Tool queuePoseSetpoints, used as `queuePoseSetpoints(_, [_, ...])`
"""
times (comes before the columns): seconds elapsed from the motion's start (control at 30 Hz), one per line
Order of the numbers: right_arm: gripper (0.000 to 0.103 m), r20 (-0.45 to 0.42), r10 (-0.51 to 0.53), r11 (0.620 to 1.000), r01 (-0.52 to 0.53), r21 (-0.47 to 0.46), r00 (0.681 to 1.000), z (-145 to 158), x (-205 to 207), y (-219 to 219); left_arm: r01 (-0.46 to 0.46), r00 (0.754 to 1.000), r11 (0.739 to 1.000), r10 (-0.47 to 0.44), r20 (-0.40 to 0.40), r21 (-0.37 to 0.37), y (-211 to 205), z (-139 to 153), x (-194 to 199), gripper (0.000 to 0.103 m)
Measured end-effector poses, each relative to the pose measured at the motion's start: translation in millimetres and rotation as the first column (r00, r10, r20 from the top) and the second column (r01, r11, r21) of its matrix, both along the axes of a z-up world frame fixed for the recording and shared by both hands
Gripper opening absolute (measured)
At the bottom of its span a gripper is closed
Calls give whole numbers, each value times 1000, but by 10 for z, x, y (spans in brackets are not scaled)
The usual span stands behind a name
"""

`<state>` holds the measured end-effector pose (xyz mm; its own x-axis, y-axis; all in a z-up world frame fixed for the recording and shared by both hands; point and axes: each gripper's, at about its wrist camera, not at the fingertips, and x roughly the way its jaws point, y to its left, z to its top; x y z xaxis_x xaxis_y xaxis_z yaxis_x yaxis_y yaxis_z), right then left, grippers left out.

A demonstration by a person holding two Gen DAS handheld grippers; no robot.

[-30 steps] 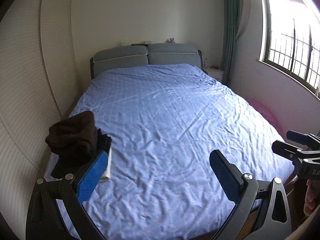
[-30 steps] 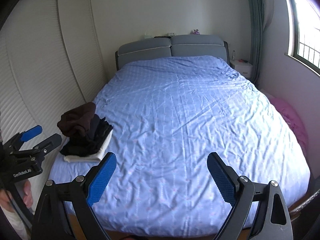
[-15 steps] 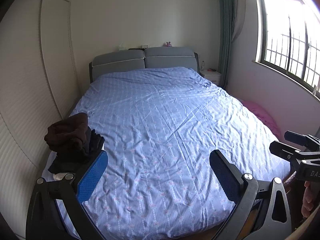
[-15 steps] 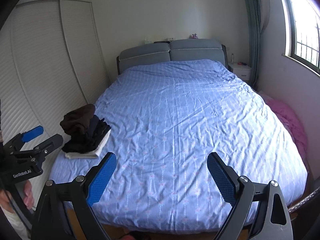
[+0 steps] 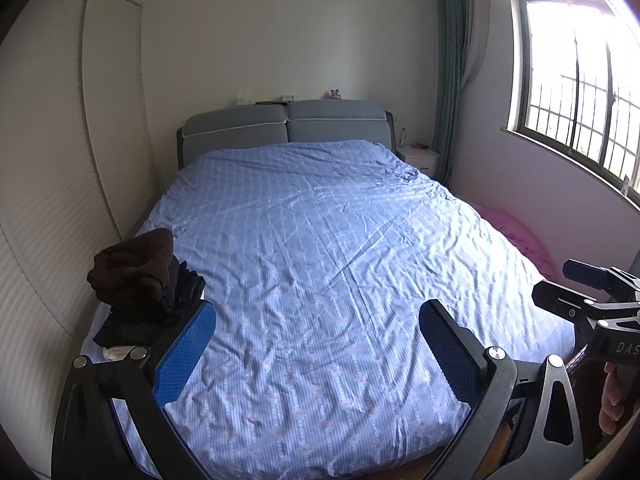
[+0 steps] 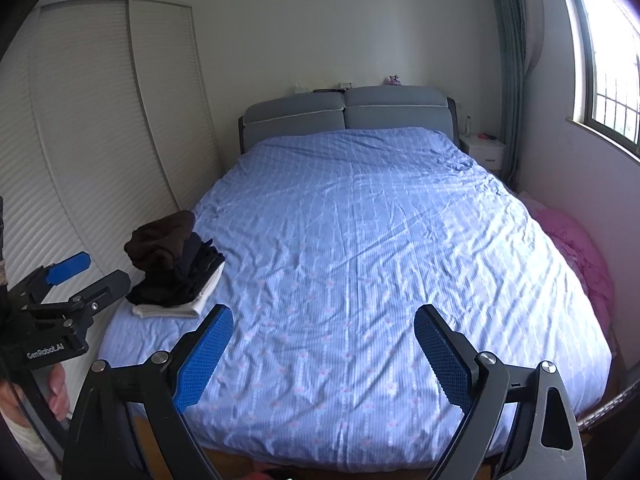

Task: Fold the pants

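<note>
Both grippers, left (image 5: 316, 344) and right (image 6: 322, 344), empty, fingers spread wide. Pants somewhere in clothes pile (image 6: 176, 264) at bed's (image 6: 360, 240) left edge. Take top garment only, spread flat mid-bed.

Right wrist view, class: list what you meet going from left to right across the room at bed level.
Wardrobe → clothes pile → bed → pink bedding → window wall.
</note>
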<state>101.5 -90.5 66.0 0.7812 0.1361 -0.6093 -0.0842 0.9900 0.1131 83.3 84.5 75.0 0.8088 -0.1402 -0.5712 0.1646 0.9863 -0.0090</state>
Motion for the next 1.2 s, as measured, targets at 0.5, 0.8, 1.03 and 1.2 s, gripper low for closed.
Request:
queuePoseSetpoints(0.5, [93, 15, -31, 999, 32, -4, 999, 45, -50, -105, 10, 999, 1000, -11, 39, 13, -69, 46, -25, 103])
queuePoseSetpoints(0.8, [93, 13, -33, 999, 33, -5, 999, 50, -59, -130, 14, 999, 1000, -14, 43, 5, -100, 46, -19, 103])
queuePoseSetpoints(1.03, [93, 18, -30, 1000, 30, -2, 999, 55, -65, -143, 11, 999, 1000, -12, 50, 7, -145, 50, -31, 103])
queuePoseSetpoints(1.2, [93, 17, -31, 1000, 31, -3, 999, 52, -69, -148, -2, 999, 1000, 2, 48, 10, -153, 53, -34, 103])
